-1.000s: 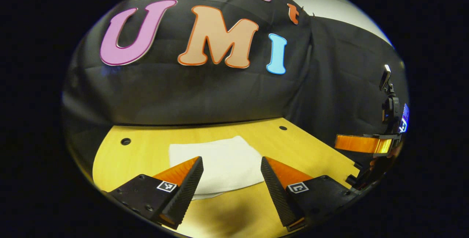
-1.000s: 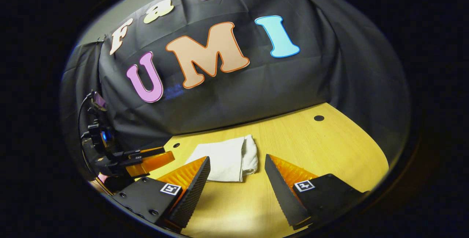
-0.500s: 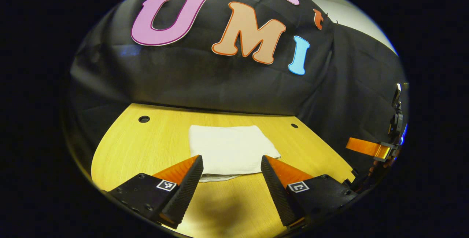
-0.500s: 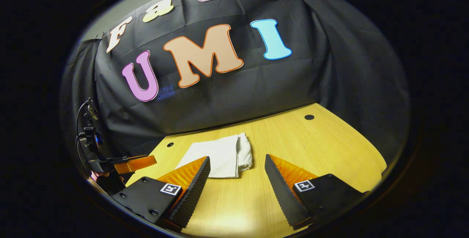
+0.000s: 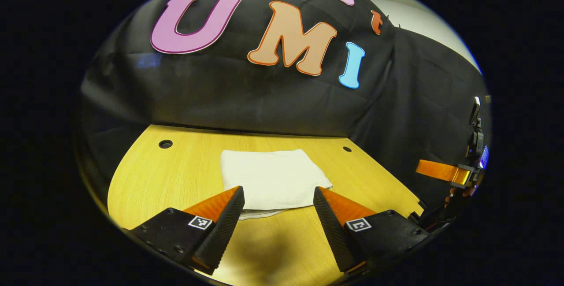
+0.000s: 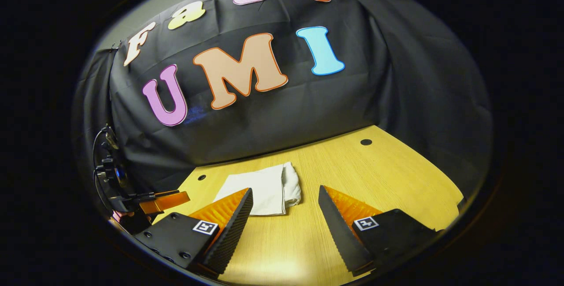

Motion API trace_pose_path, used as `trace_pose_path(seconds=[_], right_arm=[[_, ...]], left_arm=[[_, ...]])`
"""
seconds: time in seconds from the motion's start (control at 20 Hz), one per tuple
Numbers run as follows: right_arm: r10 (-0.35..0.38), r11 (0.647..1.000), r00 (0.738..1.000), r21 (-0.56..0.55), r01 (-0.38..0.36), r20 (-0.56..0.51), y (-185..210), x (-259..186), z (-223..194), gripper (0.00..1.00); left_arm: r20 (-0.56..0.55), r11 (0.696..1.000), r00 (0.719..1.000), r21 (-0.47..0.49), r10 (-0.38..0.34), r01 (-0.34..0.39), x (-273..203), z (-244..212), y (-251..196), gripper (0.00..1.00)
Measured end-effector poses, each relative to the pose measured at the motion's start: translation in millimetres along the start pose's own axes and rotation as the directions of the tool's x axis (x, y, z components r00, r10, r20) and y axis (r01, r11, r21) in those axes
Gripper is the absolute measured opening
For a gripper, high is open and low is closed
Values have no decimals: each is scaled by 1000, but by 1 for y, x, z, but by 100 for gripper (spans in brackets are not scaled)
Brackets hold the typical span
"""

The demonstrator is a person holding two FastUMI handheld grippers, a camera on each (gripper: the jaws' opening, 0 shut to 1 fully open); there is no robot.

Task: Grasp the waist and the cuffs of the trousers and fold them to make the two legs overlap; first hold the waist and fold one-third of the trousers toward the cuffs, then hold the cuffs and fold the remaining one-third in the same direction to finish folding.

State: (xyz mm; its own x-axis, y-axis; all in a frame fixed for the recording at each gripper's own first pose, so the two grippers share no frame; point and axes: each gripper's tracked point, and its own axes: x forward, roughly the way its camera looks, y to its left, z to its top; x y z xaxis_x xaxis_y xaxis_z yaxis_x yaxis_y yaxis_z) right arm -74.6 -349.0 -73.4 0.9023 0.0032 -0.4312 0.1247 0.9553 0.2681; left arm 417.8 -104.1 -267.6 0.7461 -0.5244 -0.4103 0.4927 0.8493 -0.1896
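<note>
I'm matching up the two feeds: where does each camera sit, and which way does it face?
Left gripper view: rides the left gripper, facing the folded trousers and booth wall; own fingers apart; the other gripper at right.
Right gripper view: rides the right gripper, facing across the table; own fingers apart; the other gripper at left.
Shared: trousers, table, wall.

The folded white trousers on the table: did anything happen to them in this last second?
No. The folded white cloth trousers lie untouched on the yellow wooden table. Both claws pulled back: the left claw and the right claw stayed open and empty, so the bundle looks farther off.
</note>
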Motion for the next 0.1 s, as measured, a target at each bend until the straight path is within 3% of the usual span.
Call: trace_pose_path(seconds=[0.1], right_arm=[[-7, 1000, 1000, 1, 7, 3, 4, -3, -3, 96]], left_arm=[[-1, 1000, 1000, 9, -11, 11, -2, 0, 1, 94]])
